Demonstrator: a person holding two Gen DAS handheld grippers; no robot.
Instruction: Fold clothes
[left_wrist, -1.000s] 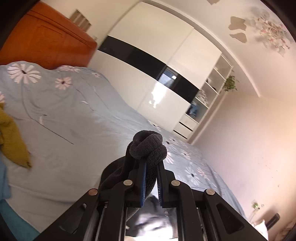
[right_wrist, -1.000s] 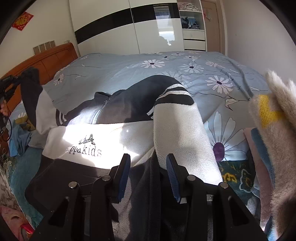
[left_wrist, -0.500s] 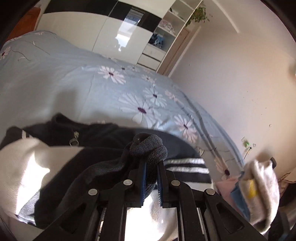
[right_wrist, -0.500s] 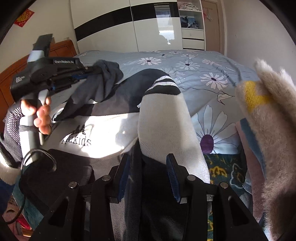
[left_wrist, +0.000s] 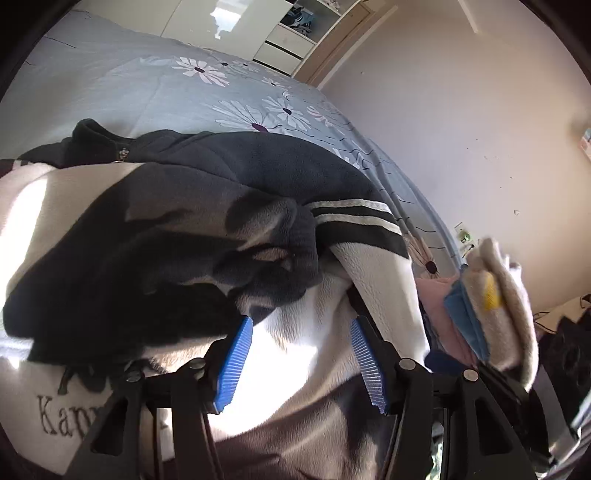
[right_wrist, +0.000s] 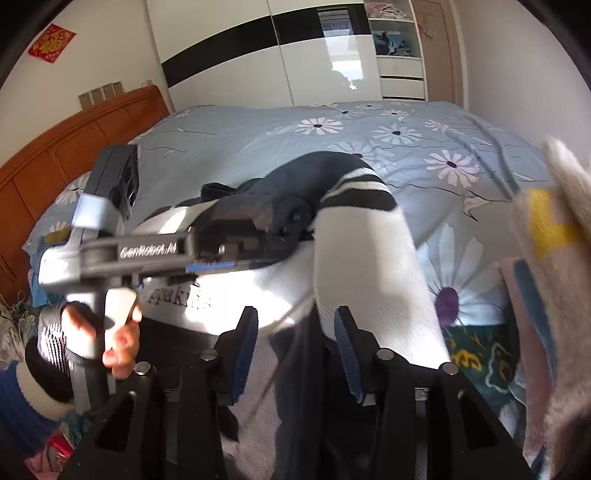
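- Jacket, a black-and-white fleece piece with a zip collar and lettering on its white chest panel, lies spread on the bed, whose cover is pale blue with white daisies.
- Its near sleeve, white with black stripes at the upper end, runs down from the jacket's shoulder toward the right gripper.
- Its other sleeve, dark with a bunched cuff, lies folded across the jacket's chest, just above the left gripper.
- The left gripper's jaws stand wide apart over the white chest panel; nothing sits between the blue pads, and the dark cuff lies just beyond the left pad's tip.
- In the right wrist view the left gripper lies low over the jacket's chest, with the person's left hand around its handle to the left of the jacket.
- The right gripper's jaws are also wide, with dark jacket fabric and the lower end of the striped sleeve lying between them; neither pad presses on the cloth.
- A stack of folded clothes in cream, blue and pink sits to the right of the jacket at the bed's edge.
- Beyond the jacket, past the far end of the bed, stands a white wardrobe with a black band; a wooden headboard rises to the jacket's left.
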